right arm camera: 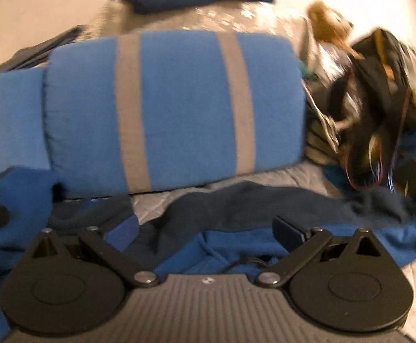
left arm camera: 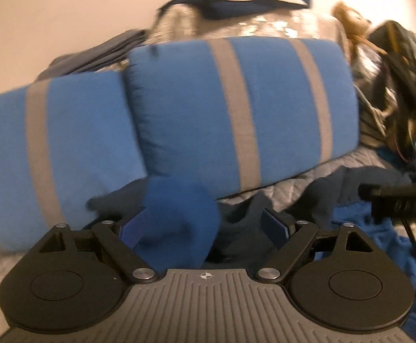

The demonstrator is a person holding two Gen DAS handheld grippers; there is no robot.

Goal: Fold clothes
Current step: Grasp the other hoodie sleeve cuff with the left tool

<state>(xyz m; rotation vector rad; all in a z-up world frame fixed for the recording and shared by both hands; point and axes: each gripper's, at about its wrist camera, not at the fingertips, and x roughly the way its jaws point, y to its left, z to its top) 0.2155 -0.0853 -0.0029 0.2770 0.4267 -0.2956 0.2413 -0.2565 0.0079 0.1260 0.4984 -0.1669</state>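
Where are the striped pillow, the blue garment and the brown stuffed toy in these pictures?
striped pillow (right arm camera: 179,108): right wrist view, blue face between its grey stripes.
blue garment (right arm camera: 230,245): right wrist view, bright blue fabric between the fingers.
brown stuffed toy (right arm camera: 327,25): right wrist view, its fuzzy body.

Plain pale wall (left arm camera: 65,14), warm dim light, grey quilted bedcover (right arm camera: 293,177), apparently a bed.

No legible text, brand, label or number appears in either view. The only sign is a small quartered circle-and-cross mark (left arm camera: 205,275), printed at the middle of the front edge of the left gripper's ribbed grey body (left arm camera: 208,308). A matching mark (right arm camera: 207,280) stands at the same place on the right gripper's ribbed grey body (right arm camera: 208,311), though it is blurred and fainter there.
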